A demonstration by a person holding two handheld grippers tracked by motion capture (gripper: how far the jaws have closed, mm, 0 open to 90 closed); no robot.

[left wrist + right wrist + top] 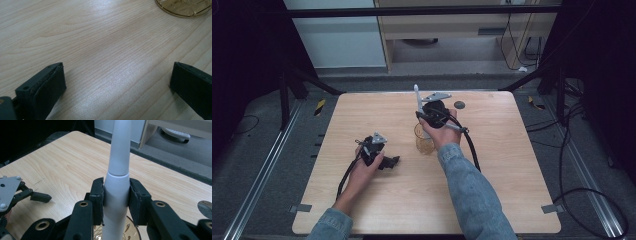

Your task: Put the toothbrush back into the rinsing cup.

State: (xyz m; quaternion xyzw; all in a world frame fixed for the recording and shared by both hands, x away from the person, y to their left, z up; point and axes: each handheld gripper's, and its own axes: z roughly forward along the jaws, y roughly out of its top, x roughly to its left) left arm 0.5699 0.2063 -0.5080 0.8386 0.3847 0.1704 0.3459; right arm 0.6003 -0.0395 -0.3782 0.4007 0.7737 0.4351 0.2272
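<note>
Glass, amber and ribbed, is what I make of the cup [424,140] standing upright near the table's [377,205] middle, though my right hand [439,131] covers part of it in the high view and the left gripper view cuts it down to a sliver of its base at the top edge. In the right gripper view I see just a bit of its rim below the jaws.

My right gripper [116,200] has its 2 jaws clamped on a white, tapered handle [117,180], possibly a toothbrush or similar tool; I cannot tell which, since its top runs out of the picture. Its long axis stands upright, narrow end up, lower end going down into the cup. From above it pokes up as a thin white stick [417,97].

My left gripper [384,161] rests low on the table, left of the cup and apart from it, jaws spread wide with nothing between them but bare wood.

A small dark disc [459,104] lies near the far edge. I count 1 cup, 1 handle, 1 disc, 2 grippers.
</note>
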